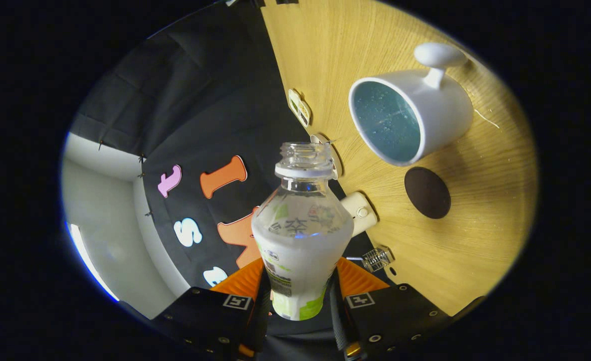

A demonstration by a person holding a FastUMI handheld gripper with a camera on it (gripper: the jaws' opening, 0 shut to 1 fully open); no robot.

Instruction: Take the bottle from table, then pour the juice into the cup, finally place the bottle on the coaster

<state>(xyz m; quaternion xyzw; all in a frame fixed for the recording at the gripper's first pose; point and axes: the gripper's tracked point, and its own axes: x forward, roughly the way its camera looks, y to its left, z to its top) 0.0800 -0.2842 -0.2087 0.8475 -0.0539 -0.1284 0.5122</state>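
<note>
Bottle (301, 235) clamped in hand-held gripper (301, 293), mouth pointing forward.

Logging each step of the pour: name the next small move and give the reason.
Probably swing the bottle's open mouth across toward the cup before tipping further. The gripper is shut on the bottle, which is uncapped and holds pale juice, but its mouth sits beside the cup's rim, not over the opening. The coaster lies bare on the table.
</note>
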